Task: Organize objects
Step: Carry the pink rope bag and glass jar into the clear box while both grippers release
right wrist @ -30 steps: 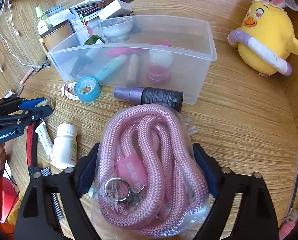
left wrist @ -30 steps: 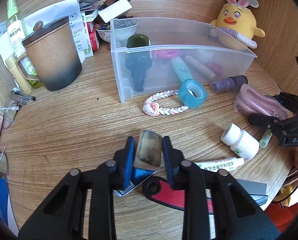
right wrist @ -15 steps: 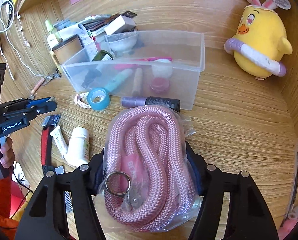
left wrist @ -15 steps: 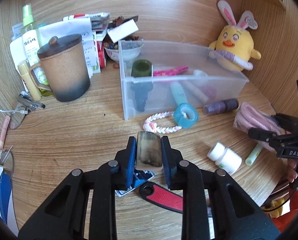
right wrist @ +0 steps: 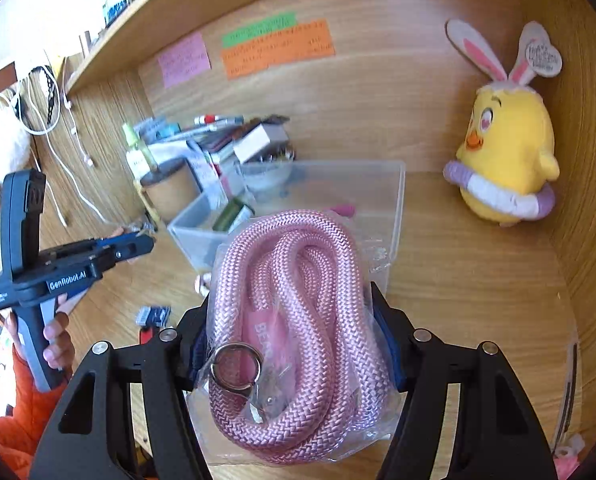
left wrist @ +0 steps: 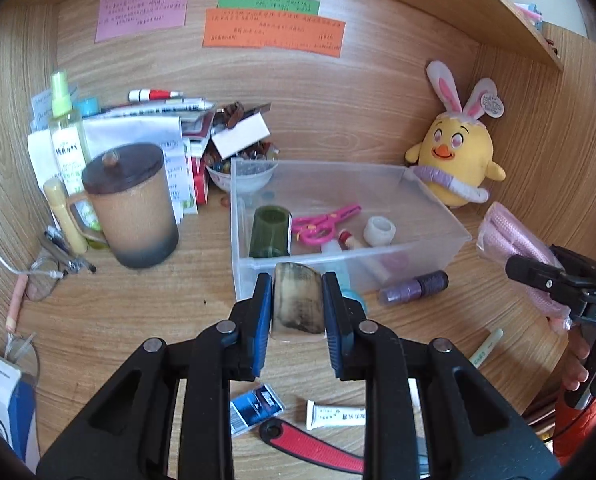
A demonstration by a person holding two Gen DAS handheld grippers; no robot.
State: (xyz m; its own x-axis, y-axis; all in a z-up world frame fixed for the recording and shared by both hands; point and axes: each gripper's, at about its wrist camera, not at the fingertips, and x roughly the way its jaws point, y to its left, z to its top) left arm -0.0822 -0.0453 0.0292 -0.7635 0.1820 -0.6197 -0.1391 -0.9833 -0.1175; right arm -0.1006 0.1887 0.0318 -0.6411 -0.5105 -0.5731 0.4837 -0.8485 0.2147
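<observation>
My left gripper (left wrist: 297, 282) is shut on a flat brown-and-cream horn-like piece (left wrist: 297, 308), held above the desk just in front of the clear plastic bin (left wrist: 438, 216). In the right wrist view my right gripper (right wrist: 292, 300) is shut on a bagged coil of pink rope (right wrist: 298, 264) with a metal ring, lifted above the desk in front of the bin (right wrist: 394, 200). The bin holds a green jar (left wrist: 270, 232), pink scissors (left wrist: 322, 224) and small items. From the left wrist view the right gripper (left wrist: 538, 276) and its rope (left wrist: 510, 232) are at the right edge.
A lidded brown mug (left wrist: 132, 204), a spray bottle (left wrist: 66, 132) and stacked papers stand at the back left. A yellow plush chick (left wrist: 454, 164) sits back right. A purple bottle (left wrist: 414, 286), a white tube (left wrist: 336, 418), a blue packet (left wrist: 254, 406) and a red-black tool (left wrist: 310, 446) lie on the desk.
Both grippers have risen with their loads and tilted up, so the back wall with its notes shows. The right jaws squeezed in on the rope bag and lifted it off the desk.
</observation>
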